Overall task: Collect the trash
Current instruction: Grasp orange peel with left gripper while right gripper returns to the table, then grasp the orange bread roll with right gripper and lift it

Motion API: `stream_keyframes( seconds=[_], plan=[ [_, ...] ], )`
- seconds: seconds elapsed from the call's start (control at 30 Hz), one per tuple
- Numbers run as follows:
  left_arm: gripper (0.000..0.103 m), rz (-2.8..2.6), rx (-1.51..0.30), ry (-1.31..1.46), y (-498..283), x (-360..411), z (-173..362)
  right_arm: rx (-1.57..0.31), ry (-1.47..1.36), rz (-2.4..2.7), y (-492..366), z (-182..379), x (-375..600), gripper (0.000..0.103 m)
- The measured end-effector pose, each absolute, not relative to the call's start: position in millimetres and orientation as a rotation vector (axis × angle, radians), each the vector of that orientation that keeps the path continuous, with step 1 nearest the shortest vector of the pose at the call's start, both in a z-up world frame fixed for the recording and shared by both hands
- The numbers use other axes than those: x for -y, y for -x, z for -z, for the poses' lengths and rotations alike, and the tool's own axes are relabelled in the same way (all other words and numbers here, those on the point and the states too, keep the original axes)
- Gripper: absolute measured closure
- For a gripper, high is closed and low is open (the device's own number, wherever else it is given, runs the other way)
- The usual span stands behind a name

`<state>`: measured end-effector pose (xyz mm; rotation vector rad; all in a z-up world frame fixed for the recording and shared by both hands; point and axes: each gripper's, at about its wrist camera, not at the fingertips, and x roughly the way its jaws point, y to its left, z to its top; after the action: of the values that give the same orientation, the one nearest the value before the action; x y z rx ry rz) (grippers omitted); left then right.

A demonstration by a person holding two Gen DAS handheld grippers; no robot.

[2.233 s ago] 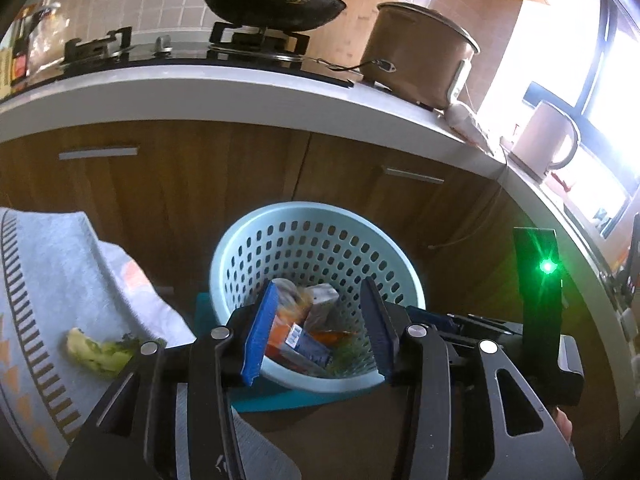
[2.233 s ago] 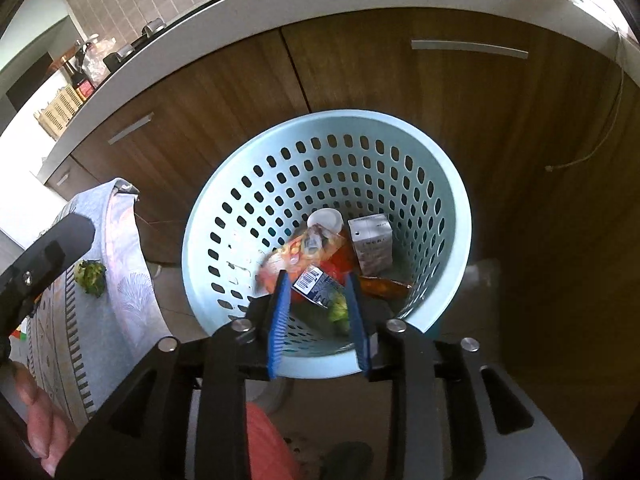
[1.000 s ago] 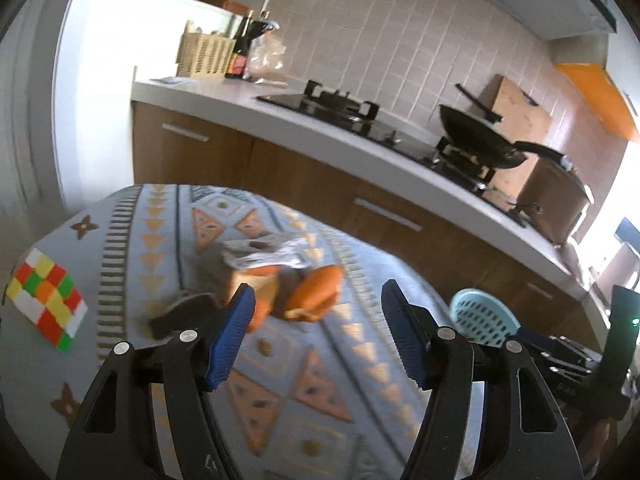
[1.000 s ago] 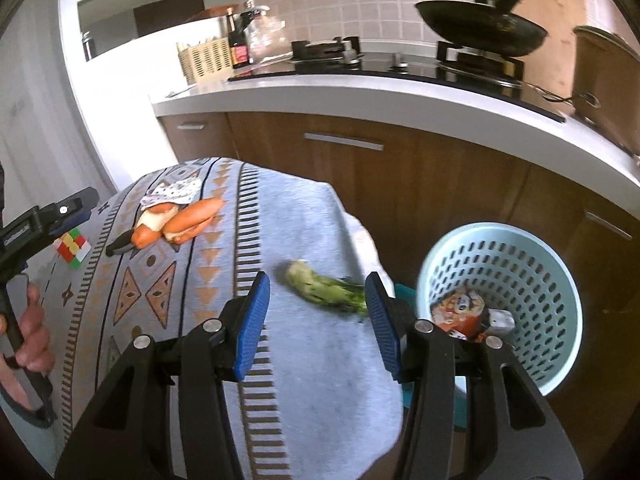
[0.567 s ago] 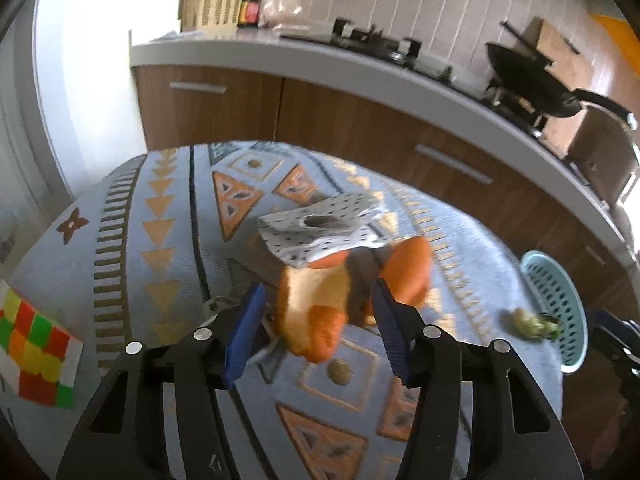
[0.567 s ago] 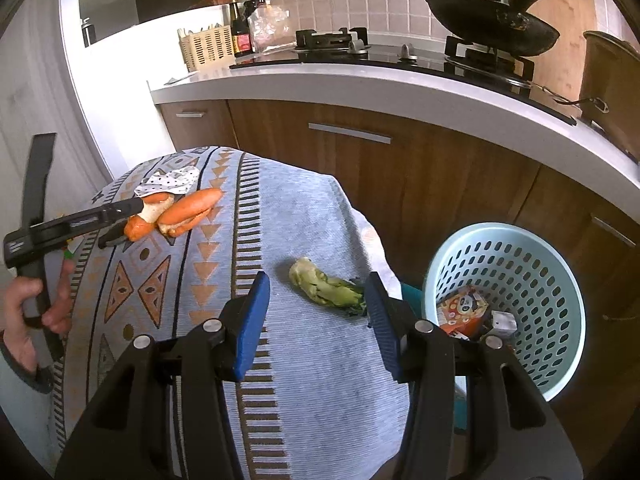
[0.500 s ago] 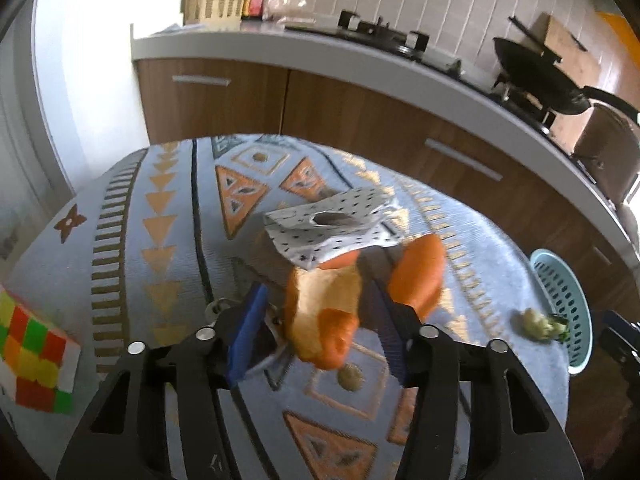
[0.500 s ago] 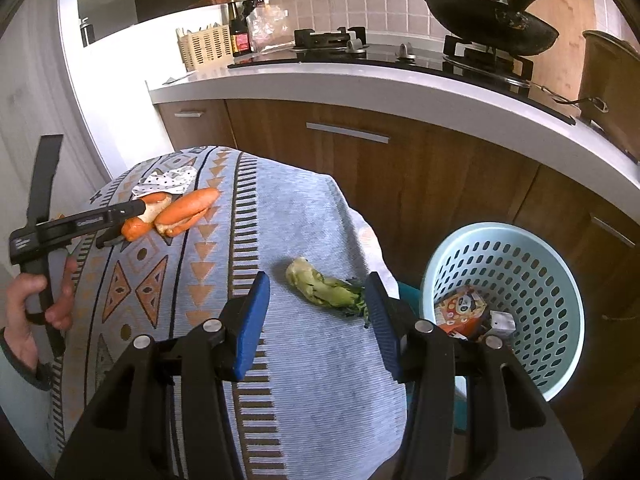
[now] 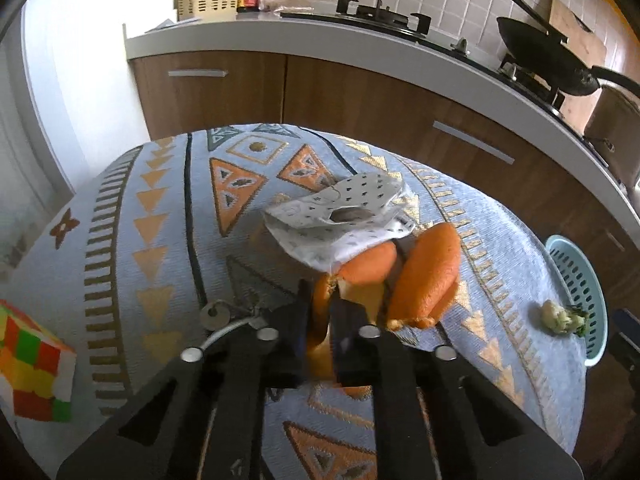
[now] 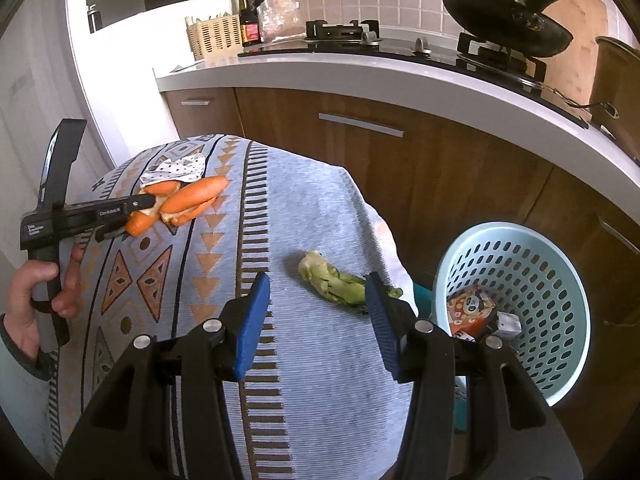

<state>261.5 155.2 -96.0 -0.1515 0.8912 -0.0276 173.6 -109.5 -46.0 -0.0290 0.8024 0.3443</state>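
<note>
My left gripper (image 9: 320, 312) is shut on an orange peel (image 9: 320, 344) on the patterned tablecloth; it also shows in the right wrist view (image 10: 138, 210). More orange peel (image 9: 428, 276) and a crumpled spotted paper (image 9: 344, 216) lie just beyond it. My right gripper (image 10: 316, 312) is open and empty, hovering over a green vegetable scrap (image 10: 332, 280) near the table's right edge. The light blue trash basket (image 10: 516, 236) stands on the floor to the right, holding cartons and wrappers.
A Rubik's cube (image 9: 32, 364) sits at the table's left edge. Keys (image 9: 224, 312) lie beside my left gripper. Wooden cabinets and a white counter (image 10: 400, 76) with a stove and black pan (image 10: 508, 12) run behind the table.
My left gripper has closed on the orange peel it was straddling. The right gripper has stayed open over the green scrap, barely moving.
</note>
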Motion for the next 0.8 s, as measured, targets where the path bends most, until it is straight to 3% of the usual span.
stream_keyframes(
  seconds=[0.37,0.8],
  plan=[
    [0.1,0.043,-0.848,0.258,-187,-159,78,-0.83,0.02,-0.408,-180,50,92,0.057],
    [0.1,-0.052,-0.721,0.309,-135,-185,95,-0.834,0.011,-0.499,-219,60,-22,0.055]
  ],
)
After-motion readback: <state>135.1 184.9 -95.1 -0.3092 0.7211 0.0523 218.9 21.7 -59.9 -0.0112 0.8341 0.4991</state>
